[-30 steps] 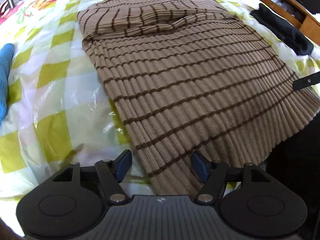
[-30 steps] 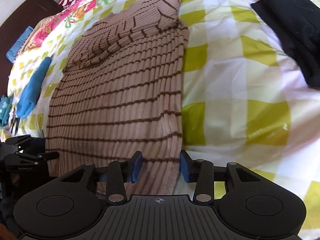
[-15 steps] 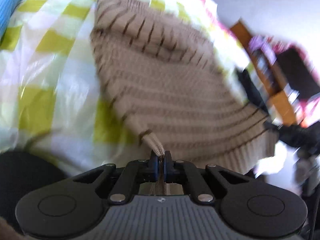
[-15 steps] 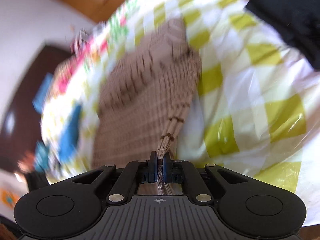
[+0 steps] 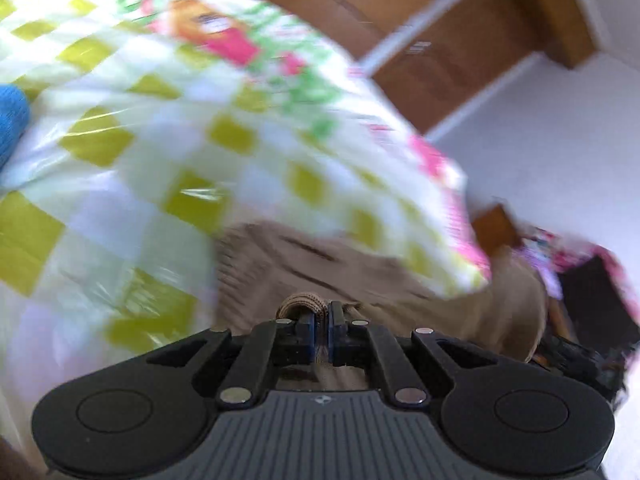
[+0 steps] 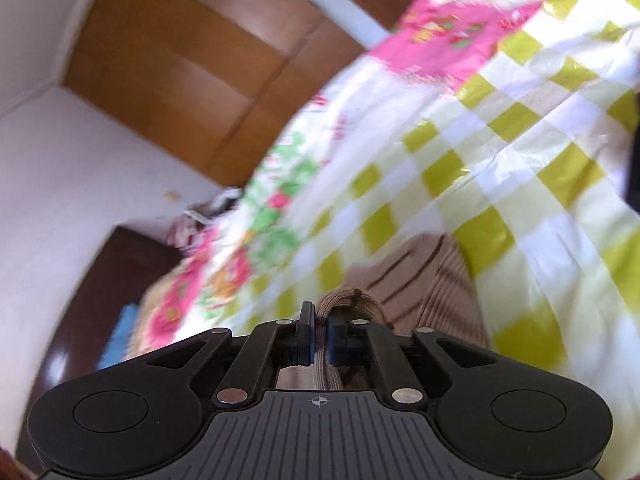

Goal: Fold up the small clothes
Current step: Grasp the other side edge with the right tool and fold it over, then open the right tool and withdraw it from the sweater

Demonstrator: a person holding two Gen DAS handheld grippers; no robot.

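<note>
A bed cover (image 5: 132,184) checked in yellow-green and white, glossy as if under plastic film, fills most of what I see, tilted and smeared with blur; toward its far end it turns to a pink and green flower print. Behind it stand brown wooden cupboard doors (image 6: 168,80) and a white wall (image 5: 560,152). In my right view a dark wooden panel (image 6: 100,280) stands at the left, beside the cover's edge.

The brown ribbed sweater (image 5: 280,264) with dark stripes lies on the cover just ahead of both my tools, its cloth bunched and rising to each of them.

A blue cloth (image 5: 10,116) sits at the left edge of my left view, on the cover.

My left gripper (image 5: 319,322) has its jaws pressed nearly together on a rounded fold of the sweater's ribbed edge, which bulges out above the blue pads (image 5: 306,334). My right gripper (image 6: 320,332) has another fold of the sweater between its pads, with a narrow gap showing at the left pad; its jaws are opening slightly.
</note>
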